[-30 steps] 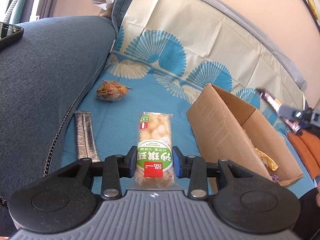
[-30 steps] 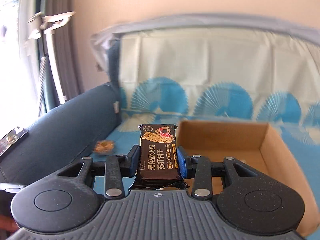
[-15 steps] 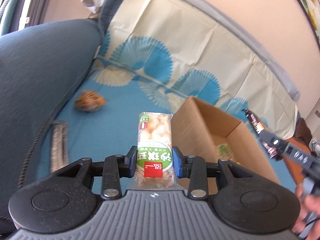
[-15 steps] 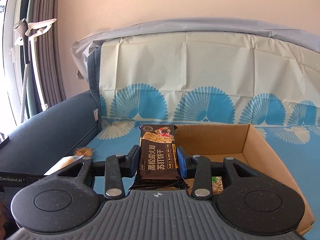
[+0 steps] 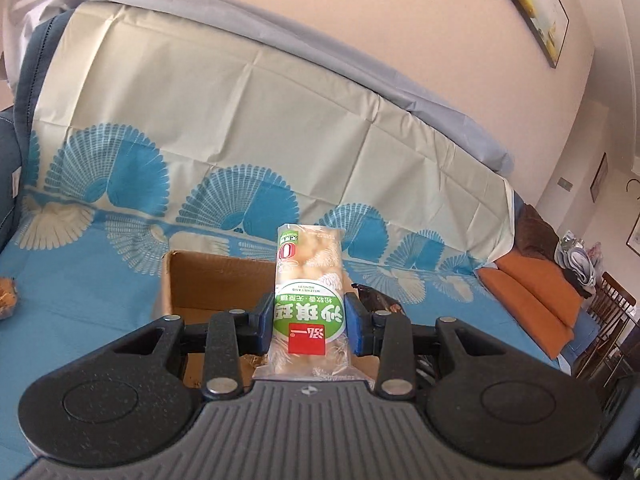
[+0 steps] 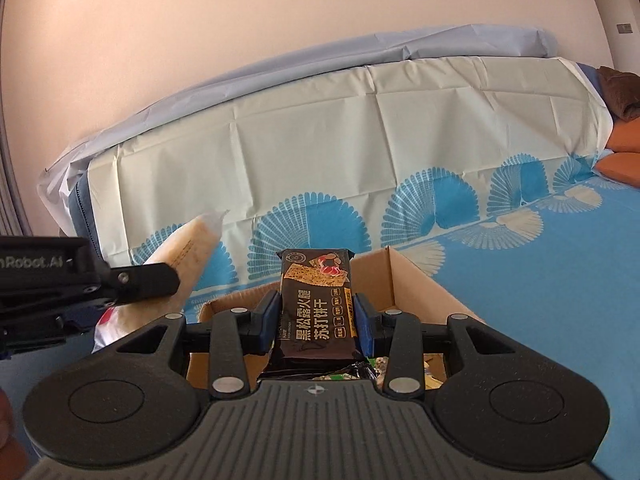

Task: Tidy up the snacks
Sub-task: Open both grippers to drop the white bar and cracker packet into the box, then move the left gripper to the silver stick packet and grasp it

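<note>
**Both grippers loaded over carton**

Left gripper (image 5: 309, 322): partly closed, blue pads pressed against both sides of a clear plastic pack of pale puffed snack with a green-and-red label (image 5: 309, 304). Pack held upright along the fingers, top end standing well above the pads. Seen from the right wrist view as a pale pack (image 6: 188, 256) angled up beside the black finger of the left gripper (image 6: 176, 278).

Right gripper (image 6: 316, 322): likewise partly closed, pads clamped on a dark brown cracker packet with gold lettering (image 6: 316, 304), held upright, lower end crumpled against the gripper body.

Directly beyond both grippers: open brown cardboard box (image 5: 216, 284) (image 6: 416, 280), resting on the blue-and-cream fan-patterned cloth (image 5: 80, 300). Both held packs positioned over the near part of the box. Small wrapped items noted inside the box below the right gripper; types not determinable.

Far left on the cloth: one small orange-brown wrapped snack (image 5: 7, 296), well apart from the box.

Beyond: cloth-draped sofa back, pale wall.
</note>
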`<action>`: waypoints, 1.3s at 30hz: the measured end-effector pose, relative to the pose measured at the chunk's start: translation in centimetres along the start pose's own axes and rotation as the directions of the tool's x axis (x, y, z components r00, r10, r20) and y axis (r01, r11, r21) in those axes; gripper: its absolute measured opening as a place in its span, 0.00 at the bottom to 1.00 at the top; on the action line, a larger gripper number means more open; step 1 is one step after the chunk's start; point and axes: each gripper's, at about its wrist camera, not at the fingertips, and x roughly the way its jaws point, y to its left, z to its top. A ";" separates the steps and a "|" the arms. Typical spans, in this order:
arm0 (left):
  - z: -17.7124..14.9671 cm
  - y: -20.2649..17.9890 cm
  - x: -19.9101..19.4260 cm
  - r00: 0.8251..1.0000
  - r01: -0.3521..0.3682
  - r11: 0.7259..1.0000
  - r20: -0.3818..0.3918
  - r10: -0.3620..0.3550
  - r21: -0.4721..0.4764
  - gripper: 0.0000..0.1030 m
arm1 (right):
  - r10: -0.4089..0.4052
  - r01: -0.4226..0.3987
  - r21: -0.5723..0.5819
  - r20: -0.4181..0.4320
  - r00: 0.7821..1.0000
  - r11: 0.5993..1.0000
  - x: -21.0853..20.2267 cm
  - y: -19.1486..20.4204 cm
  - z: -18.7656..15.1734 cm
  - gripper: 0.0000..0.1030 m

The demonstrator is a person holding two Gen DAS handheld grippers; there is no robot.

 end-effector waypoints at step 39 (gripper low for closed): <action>-10.6 24.7 -7.9 0.799 -0.599 0.791 -0.149 0.582 -0.123 0.38 | 0.052 -0.065 -0.165 -0.076 0.996 0.984 -0.1 6.9 -1.9 0.72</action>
